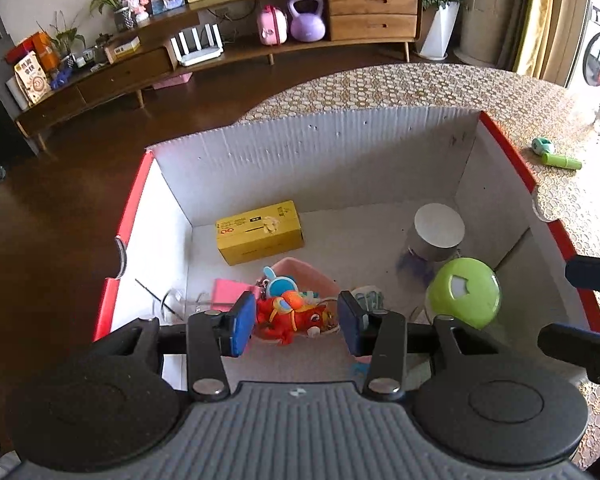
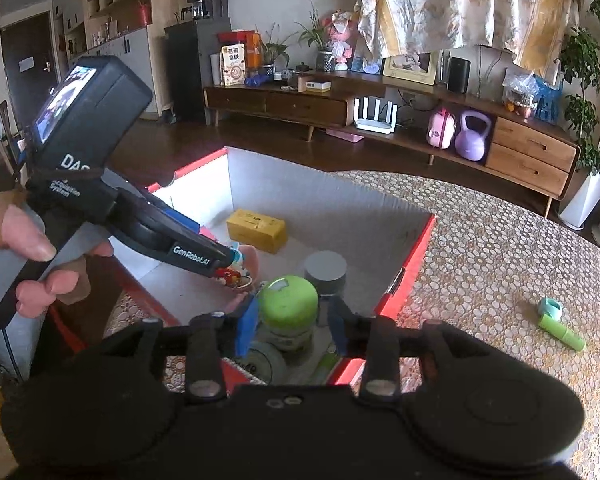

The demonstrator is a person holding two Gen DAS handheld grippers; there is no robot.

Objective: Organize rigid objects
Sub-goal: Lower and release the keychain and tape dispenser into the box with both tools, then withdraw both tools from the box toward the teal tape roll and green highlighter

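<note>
- The left tool point(image 1: 296, 326), at the bottom centre of its own view, has its blue pads pressed in on a red toy point(image 1: 290, 316) with a key ring, one pad against each end.
- In the right wrist view a hand point(image 2: 20, 248) at the left edge holds that tool's handle. The tool slants down into the box, with the toy at its tip.
- The right tool point(image 2: 292, 326) stands spread at the bottom centre of its view. A jar with a green lid point(image 2: 288, 300) is between the pads, and a gap shows beside the right pad, so nothing is pinched.
- That jar stands upright inside a white box with a red rim point(image 1: 508, 148), near the box's right wall in the left wrist view.
- Just behind the toy lies a pink bowl point(image 1: 304, 274), with a blue trinket against it.
- Farther in, a grey can point(image 1: 438, 232) stands upright just behind the jar, and a yellow carton point(image 1: 260, 232) lies flat near the back left corner, well apart from the can.
- The bench point(image 1: 420, 84), under a patterned cloth, shows to the right of the box and beyond it. A small green tube point(image 1: 560, 160) lies there outside the box, at the right of the frame.
- Along the far wall stands a wooden sideboard point(image 1: 372, 14) with a purple kettlebell point(image 1: 306, 18) on its shelf.
</note>
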